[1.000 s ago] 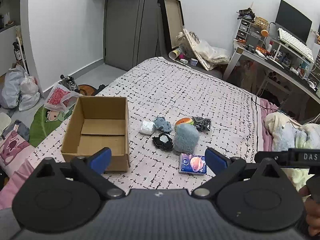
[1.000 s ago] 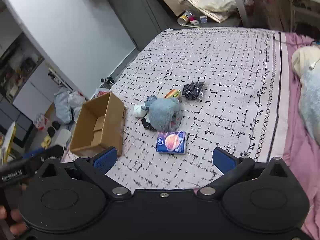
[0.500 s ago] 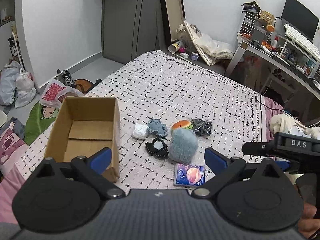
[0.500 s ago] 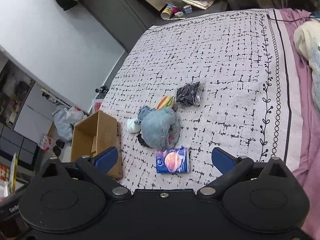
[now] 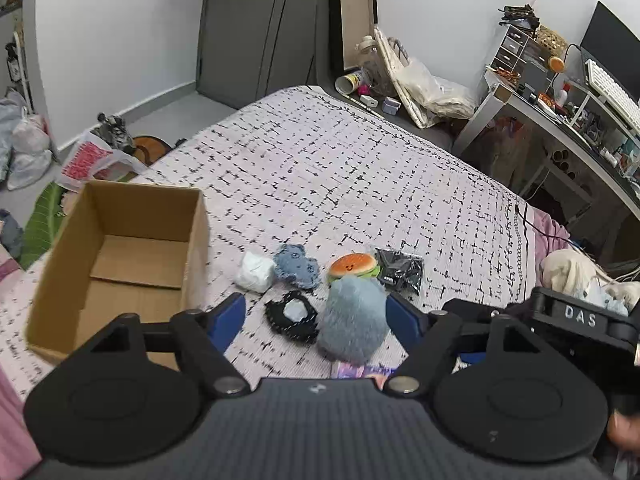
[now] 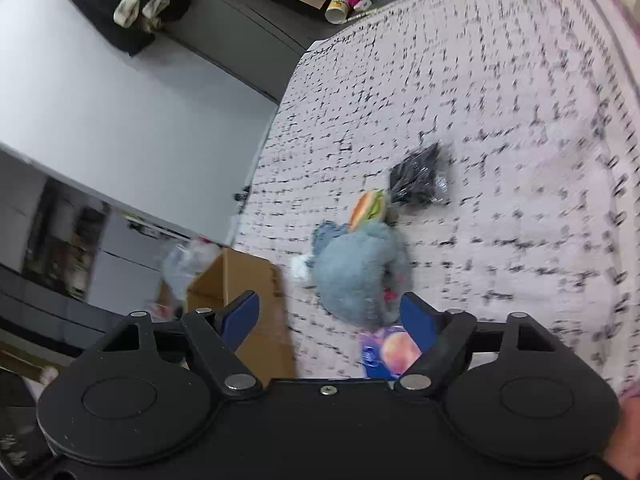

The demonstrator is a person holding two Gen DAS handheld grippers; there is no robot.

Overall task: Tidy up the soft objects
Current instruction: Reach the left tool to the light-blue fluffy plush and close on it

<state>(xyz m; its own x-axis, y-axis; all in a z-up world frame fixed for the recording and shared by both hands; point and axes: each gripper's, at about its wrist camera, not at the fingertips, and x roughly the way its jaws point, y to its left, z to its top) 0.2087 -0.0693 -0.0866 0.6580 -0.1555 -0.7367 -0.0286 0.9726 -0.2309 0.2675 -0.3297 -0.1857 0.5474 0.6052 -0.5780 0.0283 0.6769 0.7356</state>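
I have both grippers angled down at the cluster of soft things on the bed (image 5: 360, 168). The left gripper (image 5: 316, 316) has just been closing partway; its jaws stand apart, touching nothing. Between them, just beyond the tips, lie the black pouch (image 5: 294, 316) and the fuzzy blue plush (image 5: 352, 320), which crowds the right fingertip. The right gripper (image 6: 330, 314) has also been narrowing, jaws apart and empty, with the same blue plush dead ahead between them and the planet-print packet (image 6: 390, 350) near its right fingertip.

I judge the plush the likeliest pick; both grippers sit about equally near, and its long axis seems to run away from me.

The cardboard box (image 5: 116, 256) stands to the left of the cluster, open-topped, with nothing inside. The burger plush (image 5: 352, 266), small blue plush (image 5: 297, 266), white bundle (image 5: 255, 272) and black bag (image 5: 400, 270) lie farther off.
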